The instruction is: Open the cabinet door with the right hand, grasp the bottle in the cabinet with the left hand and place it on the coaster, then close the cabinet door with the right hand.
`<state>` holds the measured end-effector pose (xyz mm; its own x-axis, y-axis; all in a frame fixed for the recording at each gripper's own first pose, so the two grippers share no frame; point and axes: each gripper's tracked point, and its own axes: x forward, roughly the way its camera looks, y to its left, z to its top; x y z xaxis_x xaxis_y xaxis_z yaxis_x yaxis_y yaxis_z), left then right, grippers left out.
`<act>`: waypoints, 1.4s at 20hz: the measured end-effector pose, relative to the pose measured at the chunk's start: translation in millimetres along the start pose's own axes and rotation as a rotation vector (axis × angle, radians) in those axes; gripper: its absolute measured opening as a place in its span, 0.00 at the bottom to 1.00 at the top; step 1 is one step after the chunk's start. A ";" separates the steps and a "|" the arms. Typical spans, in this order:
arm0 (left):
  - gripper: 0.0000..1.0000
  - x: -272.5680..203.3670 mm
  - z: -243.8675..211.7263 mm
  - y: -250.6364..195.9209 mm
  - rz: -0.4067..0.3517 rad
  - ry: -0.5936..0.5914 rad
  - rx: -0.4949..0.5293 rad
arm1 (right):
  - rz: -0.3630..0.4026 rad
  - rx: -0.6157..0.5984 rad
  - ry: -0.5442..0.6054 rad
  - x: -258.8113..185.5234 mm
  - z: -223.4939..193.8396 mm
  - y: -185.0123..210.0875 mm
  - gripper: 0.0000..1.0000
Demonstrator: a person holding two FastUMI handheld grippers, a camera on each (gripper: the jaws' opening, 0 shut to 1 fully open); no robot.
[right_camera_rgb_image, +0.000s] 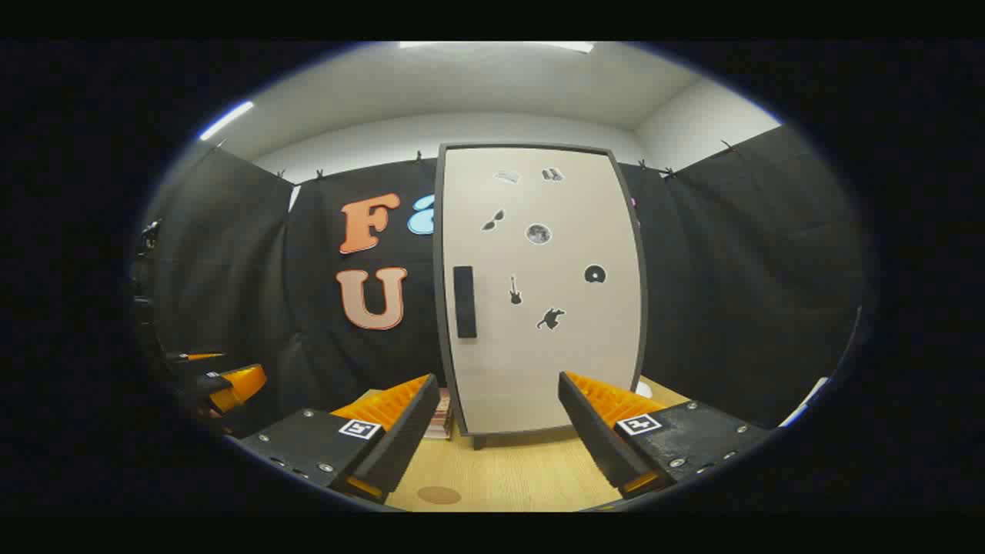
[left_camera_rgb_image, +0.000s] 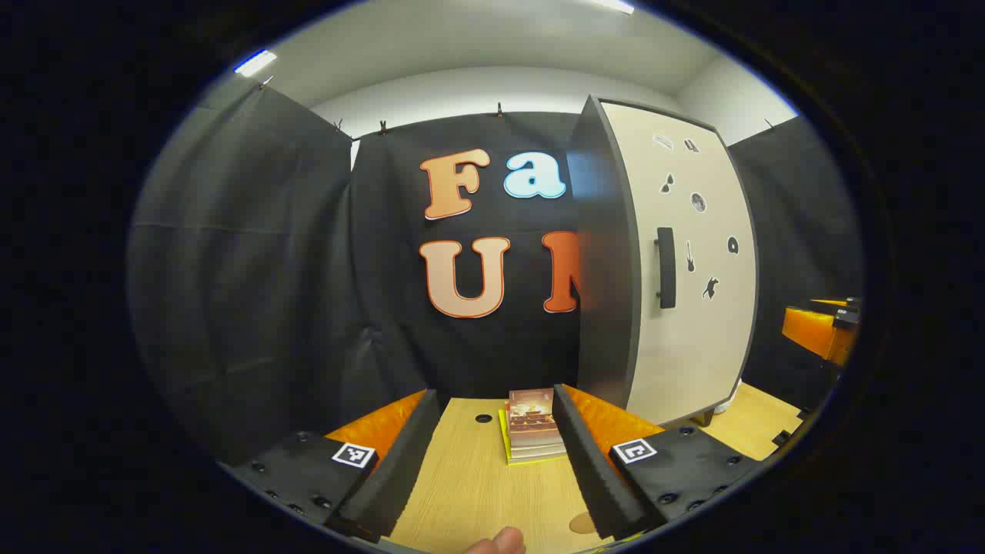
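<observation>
nothing was done yet: the tall cream cabinet door (right_camera_rgb_image: 539,292) stood closed ahead of the right tool (right_camera_rgb_image: 492,431), its dark handle (right_camera_rgb_image: 465,302) untouched. both the right and the left tool (left_camera_rgb_image: 492,454) gaped wide, empty. the bottle lay unseen behind the door; the round brown coaster (right_camera_rgb_image: 439,495) sat on the wooden desk (right_camera_rgb_image: 523,473) just below the right tool.

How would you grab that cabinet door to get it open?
By the dark upright handle near the left edge of the shut cabinet door. Probably come straight from the front with the open right gripper, one finger on each side of the bar.
</observation>
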<state>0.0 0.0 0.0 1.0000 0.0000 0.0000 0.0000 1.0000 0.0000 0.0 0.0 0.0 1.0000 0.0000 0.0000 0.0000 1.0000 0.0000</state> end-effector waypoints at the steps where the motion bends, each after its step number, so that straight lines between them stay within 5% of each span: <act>1: 0.97 1.1 0.0 -0.1 -0.001 0.000 0.000 | 0.000 0.005 0.001 0.6 -0.1 -0.5 0.96; 28: 0.96 35.7 -14.3 14.4 0.018 0.014 -0.003 | -0.001 0.006 -0.001 50.7 8.5 4.6 0.96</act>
<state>35.7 14.4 -14.3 0.9997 0.0184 -0.0145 -0.0185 0.9998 -0.0024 50.7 4.6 8.5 1.0000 -0.0010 0.0006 0.0010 1.0000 0.0059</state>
